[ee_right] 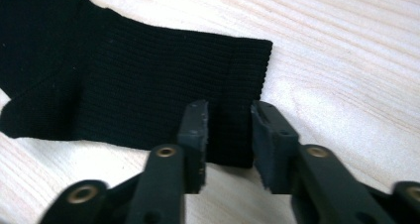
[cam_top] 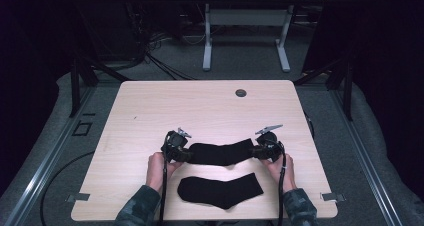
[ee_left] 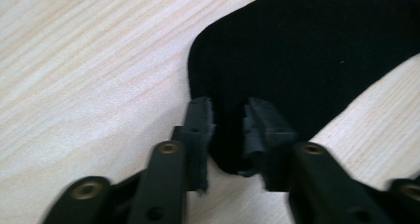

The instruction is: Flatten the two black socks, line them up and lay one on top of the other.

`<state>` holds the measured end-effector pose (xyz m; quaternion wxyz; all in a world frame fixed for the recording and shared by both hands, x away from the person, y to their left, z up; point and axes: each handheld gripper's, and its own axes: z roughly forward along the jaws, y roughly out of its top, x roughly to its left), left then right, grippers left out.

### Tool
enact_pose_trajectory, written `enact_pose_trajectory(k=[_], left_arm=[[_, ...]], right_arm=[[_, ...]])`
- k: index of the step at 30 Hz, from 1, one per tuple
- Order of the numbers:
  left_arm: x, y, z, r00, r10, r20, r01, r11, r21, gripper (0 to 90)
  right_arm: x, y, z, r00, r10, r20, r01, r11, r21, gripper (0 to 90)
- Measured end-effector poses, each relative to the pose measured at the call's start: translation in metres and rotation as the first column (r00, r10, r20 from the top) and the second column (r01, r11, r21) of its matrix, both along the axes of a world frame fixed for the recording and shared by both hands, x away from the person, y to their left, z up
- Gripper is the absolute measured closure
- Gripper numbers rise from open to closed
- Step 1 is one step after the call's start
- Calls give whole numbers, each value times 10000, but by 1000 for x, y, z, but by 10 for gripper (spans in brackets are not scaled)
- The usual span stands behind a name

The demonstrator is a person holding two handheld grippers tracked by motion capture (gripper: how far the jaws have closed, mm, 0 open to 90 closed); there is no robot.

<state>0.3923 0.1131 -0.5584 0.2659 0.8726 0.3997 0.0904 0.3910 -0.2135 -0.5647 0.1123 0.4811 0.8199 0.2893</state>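
Two black socks lie on the light wooden table. The farther sock stretches left to right between my two grippers. My left gripper is shut on its rounded toe end; in the left gripper view the sock fills the narrow gap at the gripper. My right gripper is shut on the ribbed cuff end; in the right gripper view the sock runs off to the left from the gripper. The nearer sock lies flat by the front edge, untouched.
A round cable hole sits near the table's far edge. Small metal brackets mark the front corners. Bare wood spreads over the far half. A white-legged desk stands beyond on the grey floor.
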Motion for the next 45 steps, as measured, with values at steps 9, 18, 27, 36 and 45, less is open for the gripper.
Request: enact_pose_trajectory(k=[9, 18, 27, 36, 45], left_arm=[[-6, 2, -1, 9997, -91, 243, 86, 9997, 223, 853], [-10, 9, -1, 9998, -97, 181, 95, 9999, 77, 858], [-17, 16, -2, 9997, -101, 223, 103, 9999, -89, 869], [-28, 20, -1, 9993, -242, 268, 241, 9997, 32, 870], [-37, 18, -1, 9987, -397, 328, 393, 9992, 124, 866]], right_arm=[[-7, 3, -1, 9997, 232, 42, -232, 9997, 92, 784], [-14, 1, -1, 9992, 391, -35, -391, 9992, 92, 791], [-22, 1, 2, 9978, 651, -79, -648, 9971, 394, 807], [-32, 4, 5, 9950, 996, -21, -994, 9946, 292, 807], [-41, 1, 4, 9938, 1102, -107, -1099, 9936, 275, 805]])
